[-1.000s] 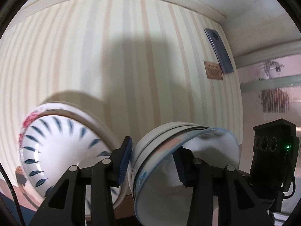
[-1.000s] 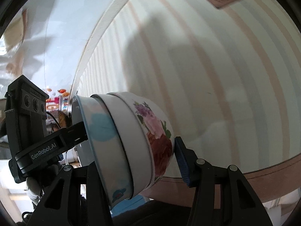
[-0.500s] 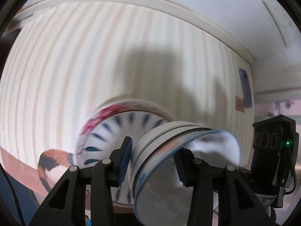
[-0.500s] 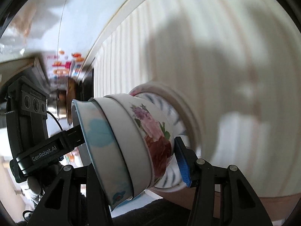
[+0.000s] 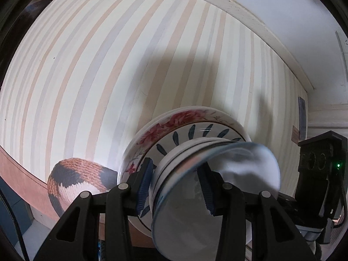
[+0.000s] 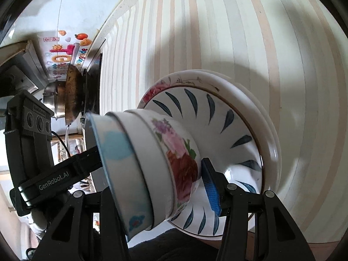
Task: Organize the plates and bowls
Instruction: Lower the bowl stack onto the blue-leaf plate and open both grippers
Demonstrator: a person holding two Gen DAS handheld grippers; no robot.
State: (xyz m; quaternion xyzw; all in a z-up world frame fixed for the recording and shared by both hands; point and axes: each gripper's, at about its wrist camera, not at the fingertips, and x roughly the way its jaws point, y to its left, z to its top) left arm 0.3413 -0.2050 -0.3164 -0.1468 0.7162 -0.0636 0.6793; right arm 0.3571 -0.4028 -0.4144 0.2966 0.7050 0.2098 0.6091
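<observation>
Bowl stack (image 6: 152,163) hangs tilted over the plates (image 6: 239,113) on the striped bench (image 5: 108,65), both grippers' jaws pinching opposite rim walls, left gripper (image 5: 177,187) and right gripper (image 6: 156,187); glazed, heavy, slippery, chip-prone, so rim-wall hold suits.

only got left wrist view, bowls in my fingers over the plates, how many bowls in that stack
observer: Three nested bowls; the outermost has pink and red flowers on its wall.
operator: right gripper holding them too
observer: Yes. The right gripper has its blue pad on the flowered bowl near its base; the other finger is hidden behind the stack.
operator: anything off that side
observer: Pots on a stove, far left in the right wrist view.
</observation>
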